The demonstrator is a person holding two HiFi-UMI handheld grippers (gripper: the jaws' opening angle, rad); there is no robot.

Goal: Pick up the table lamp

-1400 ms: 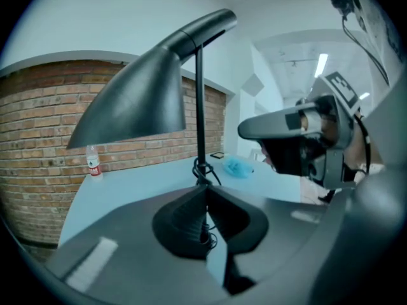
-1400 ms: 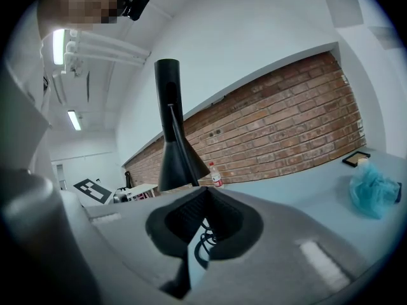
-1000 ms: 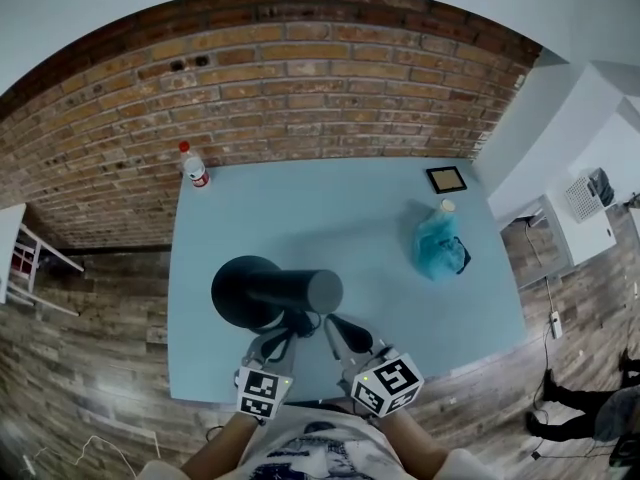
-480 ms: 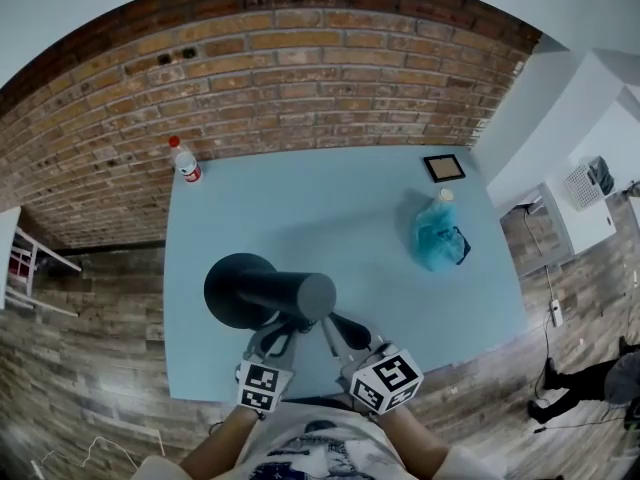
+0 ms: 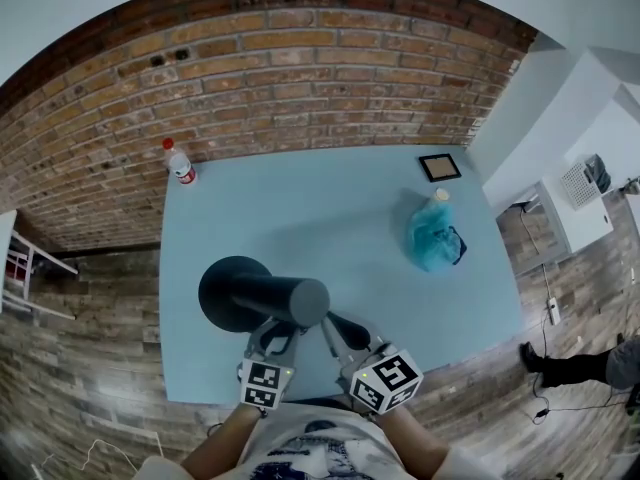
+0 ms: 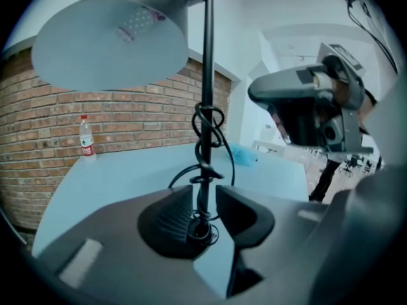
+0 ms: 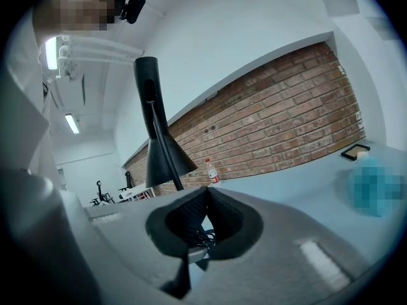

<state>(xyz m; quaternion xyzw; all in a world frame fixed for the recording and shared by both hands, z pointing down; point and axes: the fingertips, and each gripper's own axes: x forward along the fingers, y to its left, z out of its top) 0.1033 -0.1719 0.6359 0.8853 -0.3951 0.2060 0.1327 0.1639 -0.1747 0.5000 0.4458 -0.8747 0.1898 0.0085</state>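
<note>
Black table lamp point(image 5: 262, 296): was at the near side of the pale blue table point(image 5: 340, 203), close before me; no view showed its base.
Head view only: gave the lamp from above, a red-capped bottle point(image 5: 181, 166) by the brick wall point(image 5: 300, 78), and a small dark frame point(image 5: 440, 167) and a blue bag point(image 5: 433, 245) at the far right, well apart from the lamp.
Left gripper view only: gave the underside of the shade point(image 6: 108, 43), the thin stem point(image 6: 208, 75) and a cord point(image 6: 219, 132) looped round it.
Right gripper view only: gave the lamp side-on, off to the left of my jaws.
Left gripper point(image 6: 203, 192): jaws were narrowly parted with the stem between them; a sliver of table showed beside the stem, so they were not clamped.
Right gripper point(image 7: 205, 192): jaws were pressed together, holding nothing.
Writing: the bottle's label was too small to read; my cubes point(image 5: 264, 383) bore black-and-white square markers, no words.
</note>
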